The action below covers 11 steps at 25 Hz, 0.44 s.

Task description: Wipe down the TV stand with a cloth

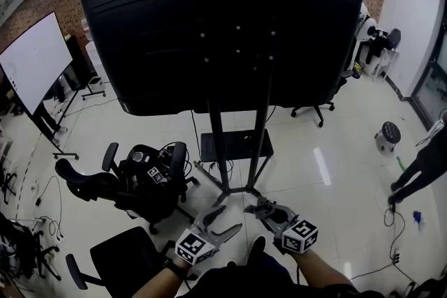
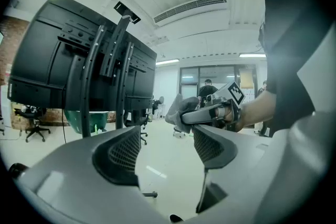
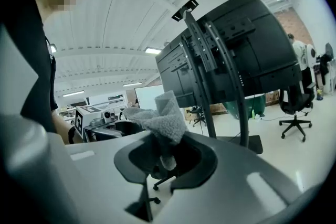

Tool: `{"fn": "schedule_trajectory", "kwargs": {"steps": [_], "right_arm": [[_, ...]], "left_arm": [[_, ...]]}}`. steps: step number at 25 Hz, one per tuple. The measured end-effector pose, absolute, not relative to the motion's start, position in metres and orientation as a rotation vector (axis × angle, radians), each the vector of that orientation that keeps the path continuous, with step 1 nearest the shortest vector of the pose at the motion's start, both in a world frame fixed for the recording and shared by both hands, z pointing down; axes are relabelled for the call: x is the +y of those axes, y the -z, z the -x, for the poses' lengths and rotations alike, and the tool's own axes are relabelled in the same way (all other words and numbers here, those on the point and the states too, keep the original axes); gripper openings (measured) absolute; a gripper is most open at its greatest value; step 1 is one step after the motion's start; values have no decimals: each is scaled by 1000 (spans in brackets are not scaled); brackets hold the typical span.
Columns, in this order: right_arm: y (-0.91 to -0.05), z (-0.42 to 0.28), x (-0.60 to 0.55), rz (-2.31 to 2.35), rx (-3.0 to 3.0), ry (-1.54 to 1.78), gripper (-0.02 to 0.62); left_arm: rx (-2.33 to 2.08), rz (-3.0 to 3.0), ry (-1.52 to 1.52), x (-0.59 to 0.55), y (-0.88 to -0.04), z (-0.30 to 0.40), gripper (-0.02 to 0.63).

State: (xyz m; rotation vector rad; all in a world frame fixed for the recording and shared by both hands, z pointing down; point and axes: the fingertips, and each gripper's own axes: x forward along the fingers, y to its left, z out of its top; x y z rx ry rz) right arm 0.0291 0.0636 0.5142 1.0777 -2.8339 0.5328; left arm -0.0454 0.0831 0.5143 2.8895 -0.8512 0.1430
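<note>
Cloth sits pinched in the right tongs; left tongs gape wide, empty, near the TV stand.

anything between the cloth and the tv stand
Nothing visible. The right gripper holds the cloth close to the TV stand, with only bare floor between them. The office chair sits off to the left.
</note>
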Motion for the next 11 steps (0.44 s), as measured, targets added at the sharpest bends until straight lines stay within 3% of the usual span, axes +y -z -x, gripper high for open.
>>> {"fn": "schedule_trajectory", "kwargs": {"steps": [11], "right_arm": [[-492, -28, 107, -1107, -2874, -485, 52]], "left_arm": [[-891, -2893, -70, 115, -493, 67, 341]]}}
